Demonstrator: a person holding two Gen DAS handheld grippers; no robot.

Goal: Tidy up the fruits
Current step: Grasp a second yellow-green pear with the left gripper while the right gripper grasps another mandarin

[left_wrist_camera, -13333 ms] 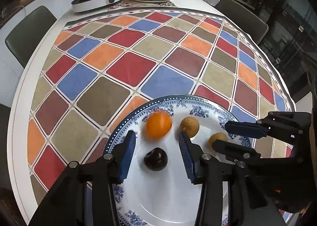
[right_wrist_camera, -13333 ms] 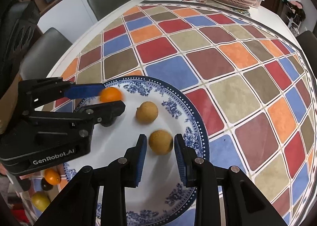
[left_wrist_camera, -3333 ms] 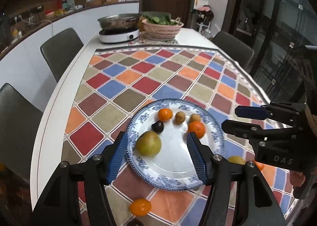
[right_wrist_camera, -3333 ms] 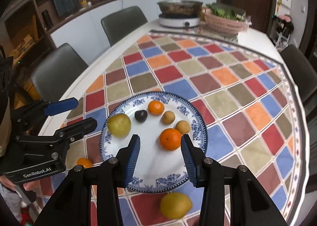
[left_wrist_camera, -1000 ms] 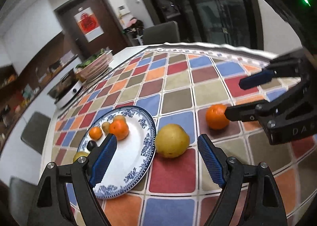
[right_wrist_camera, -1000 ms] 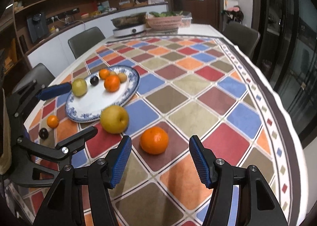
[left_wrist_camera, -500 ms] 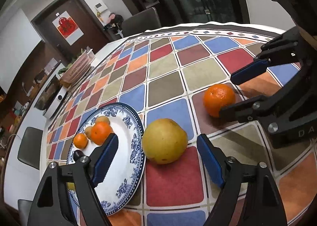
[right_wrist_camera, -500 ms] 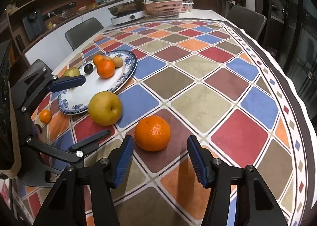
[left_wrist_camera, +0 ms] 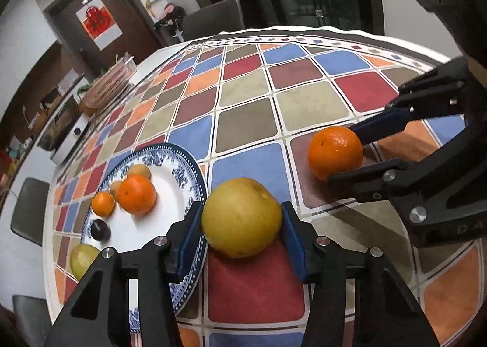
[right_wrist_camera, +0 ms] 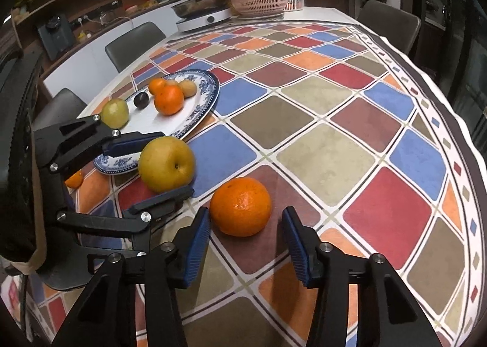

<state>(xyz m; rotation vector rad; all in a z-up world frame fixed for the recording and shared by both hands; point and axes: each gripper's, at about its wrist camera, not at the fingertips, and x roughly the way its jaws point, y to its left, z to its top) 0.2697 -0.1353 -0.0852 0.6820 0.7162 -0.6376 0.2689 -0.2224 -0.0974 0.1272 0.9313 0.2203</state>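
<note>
Your left gripper (left_wrist_camera: pixel 242 237) has been closing and now clamps the yellow pear (left_wrist_camera: pixel 242 217) beside the plate (left_wrist_camera: pixel 199 182). Your right gripper (right_wrist_camera: pixel 246 239), also closing, brackets the orange (right_wrist_camera: pixel 240 206) without contact. Both fruits look firm, round and prone to roll; grip across the widest girth. The checked tablecloth (right_wrist_camera: pixel 325 158) lies flat and uncluttered.

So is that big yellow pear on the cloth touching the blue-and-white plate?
Apart. The right wrist view shows the round yellow pear sitting on the checked tablecloth with a strip of cloth between it and the blue-and-white plate's rim.
</note>
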